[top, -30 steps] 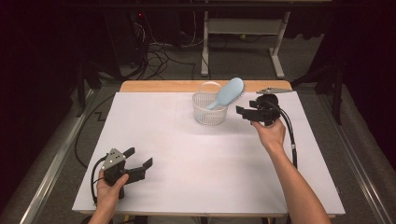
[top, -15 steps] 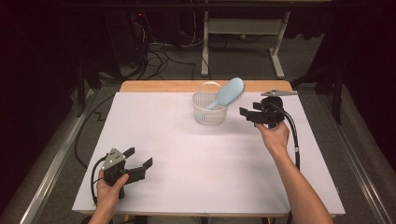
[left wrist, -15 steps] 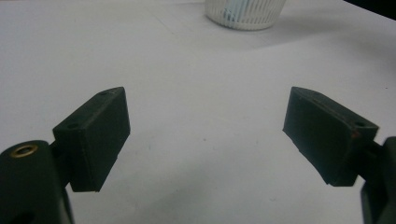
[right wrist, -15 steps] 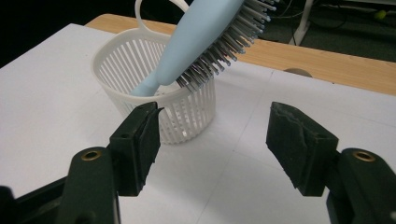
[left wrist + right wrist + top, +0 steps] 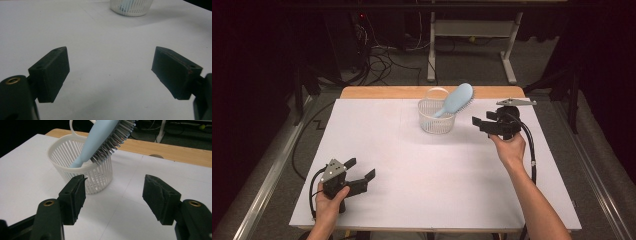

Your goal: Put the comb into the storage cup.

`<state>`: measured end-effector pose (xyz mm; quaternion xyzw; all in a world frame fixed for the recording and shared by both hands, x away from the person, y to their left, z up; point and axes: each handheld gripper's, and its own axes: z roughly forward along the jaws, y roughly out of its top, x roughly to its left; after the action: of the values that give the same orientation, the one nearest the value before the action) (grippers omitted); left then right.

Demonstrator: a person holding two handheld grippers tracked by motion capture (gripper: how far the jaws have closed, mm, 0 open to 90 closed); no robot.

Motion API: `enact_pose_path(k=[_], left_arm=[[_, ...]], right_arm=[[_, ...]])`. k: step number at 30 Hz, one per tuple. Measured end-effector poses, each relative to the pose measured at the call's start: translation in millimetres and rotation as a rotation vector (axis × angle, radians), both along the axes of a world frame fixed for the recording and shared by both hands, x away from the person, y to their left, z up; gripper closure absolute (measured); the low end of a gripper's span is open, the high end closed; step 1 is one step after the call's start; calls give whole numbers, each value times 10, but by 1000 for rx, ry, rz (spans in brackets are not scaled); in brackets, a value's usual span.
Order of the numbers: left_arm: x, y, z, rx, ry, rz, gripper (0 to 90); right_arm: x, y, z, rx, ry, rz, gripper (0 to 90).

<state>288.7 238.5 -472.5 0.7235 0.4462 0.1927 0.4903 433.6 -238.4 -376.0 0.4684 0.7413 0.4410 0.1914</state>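
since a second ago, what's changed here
The right tool has drifted a little to the right, away from the basket, jaws open and empty as before. The brush leans in the basket just as it did, and the left tool rests open in the same near-left spot on the table.

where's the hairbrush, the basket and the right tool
hairbrush (image 5: 458, 97), high view, back of its head
basket (image 5: 75, 155), right gripper view, slatted wall
right tool (image 5: 113, 197), right gripper view, midway between its tips

The left gripper (image 5: 110, 72) holds its jaws wide apart above the white desk (image 5: 105, 50); a basket (image 5: 131, 7) stands at the far edge.
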Motion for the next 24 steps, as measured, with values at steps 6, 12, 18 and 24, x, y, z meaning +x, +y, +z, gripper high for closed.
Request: enact_pose_path(k=[6, 12, 18, 24], left_arm=[[0, 1, 1, -1, 0, 1, 155], [0, 1, 1, -1, -1, 1, 155], [-1, 2, 1, -2, -1, 2, 155], [0, 2, 1, -3, -1, 2, 155]], right_arm=[[-32, -35, -14, 6, -2, -2, 358], [-62, -76, -3, 14, -5, -3, 358], [-100, -114, -18, 16, -6, -5, 358], [-128, -156, -44, 20, -7, -8, 358]])
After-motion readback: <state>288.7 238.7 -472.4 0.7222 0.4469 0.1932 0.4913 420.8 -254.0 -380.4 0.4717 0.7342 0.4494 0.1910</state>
